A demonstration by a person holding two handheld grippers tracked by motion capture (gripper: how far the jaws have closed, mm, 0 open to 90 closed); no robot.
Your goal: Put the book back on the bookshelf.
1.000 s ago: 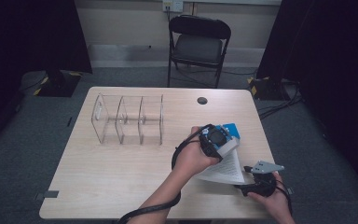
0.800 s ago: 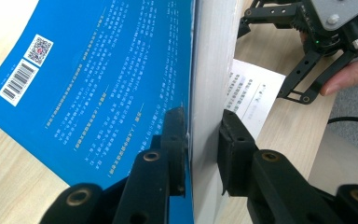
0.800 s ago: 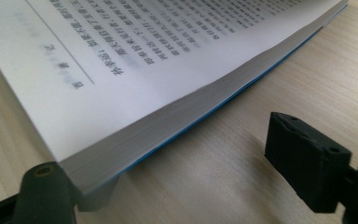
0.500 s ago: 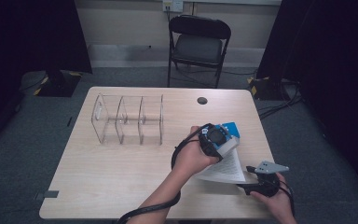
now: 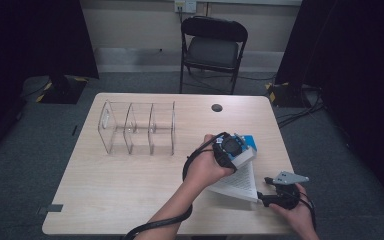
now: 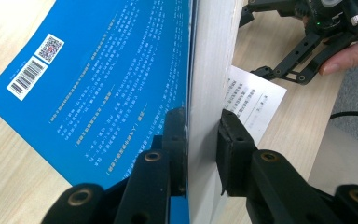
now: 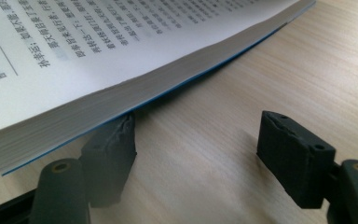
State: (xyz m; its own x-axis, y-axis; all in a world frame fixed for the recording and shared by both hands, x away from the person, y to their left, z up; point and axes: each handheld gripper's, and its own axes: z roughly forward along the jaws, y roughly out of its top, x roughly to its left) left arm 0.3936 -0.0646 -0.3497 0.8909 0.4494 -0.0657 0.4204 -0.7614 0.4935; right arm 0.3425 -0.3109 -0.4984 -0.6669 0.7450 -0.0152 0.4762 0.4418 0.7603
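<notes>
**Open paperback pinched by left gripper near worktop's right front corner**

Light wooden worktop [image 5: 130,195], rectangular, on grey carpet, with a black folding chair [image 5: 213,47] just beyond the far edge. Toward the far left corner, a clear acrylic divider rack [image 5: 137,128], upright, three compartments in a row. Near the far edge, right of centre, a small dark round cap [image 5: 216,107] set in the surface.

Toward the right edge, nearer the front, a paperback book [image 5: 237,172] with a blue cover, lying open: cover side raised on the far side, printed pages fanned down toward the right front corner. In the left gripper view, blue back cover [image 6: 107,79] with barcode and QR code to the left of the thick block of white page edges, and one printed leaf resting flat on the wood beyond.

Left gripper [image 6: 200,149] held from above over the book's upper part, jaws pressed tight on the cover and the page block, one pad on each side. Left hand [image 5: 205,167] wrapped round its body, cable looping back toward the front edge.

Right gripper [image 7: 214,144] low at the right front corner, jaws spread wide, nothing between them; left pad tucked just under the overhanging book edge, right pad clear over bare wood. Right hand [image 5: 292,212] beneath, grey three-cornered plate [image 5: 290,177] on top.
</notes>
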